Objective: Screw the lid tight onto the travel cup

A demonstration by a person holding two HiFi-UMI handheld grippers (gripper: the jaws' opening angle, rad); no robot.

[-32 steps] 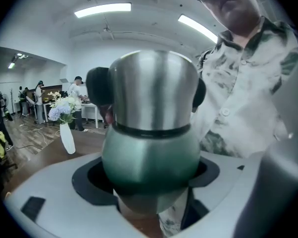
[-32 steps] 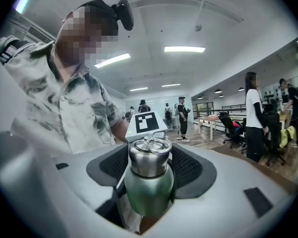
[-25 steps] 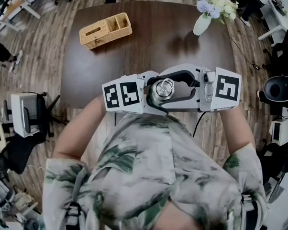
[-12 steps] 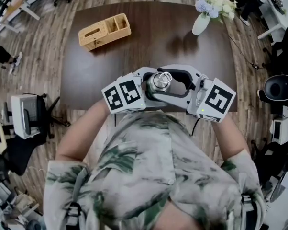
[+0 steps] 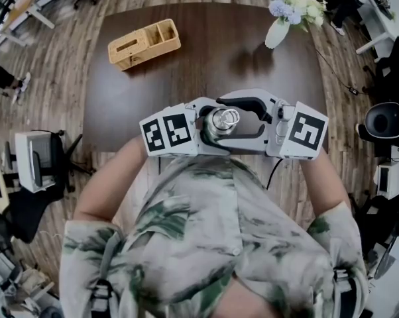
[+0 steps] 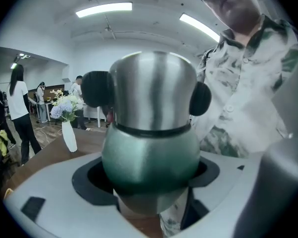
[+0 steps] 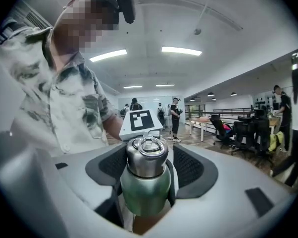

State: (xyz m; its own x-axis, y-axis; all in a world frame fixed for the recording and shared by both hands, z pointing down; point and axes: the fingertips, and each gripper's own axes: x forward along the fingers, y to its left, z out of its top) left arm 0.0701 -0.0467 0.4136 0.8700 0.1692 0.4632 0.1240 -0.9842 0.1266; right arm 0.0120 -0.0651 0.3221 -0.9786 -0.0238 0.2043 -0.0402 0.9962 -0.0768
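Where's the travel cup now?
Head view, centre: the travel cup is clamped in the left gripper at the near edge of the table, its lid between the jaws of the right gripper, which have just been opening.

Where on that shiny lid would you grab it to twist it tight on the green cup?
I'd take the lid by its straight round wall, below the top ring, coming level from the side opposite the left gripper clamping the cup. The right gripper straddles it there, jaws just opened further, pads not pressing.
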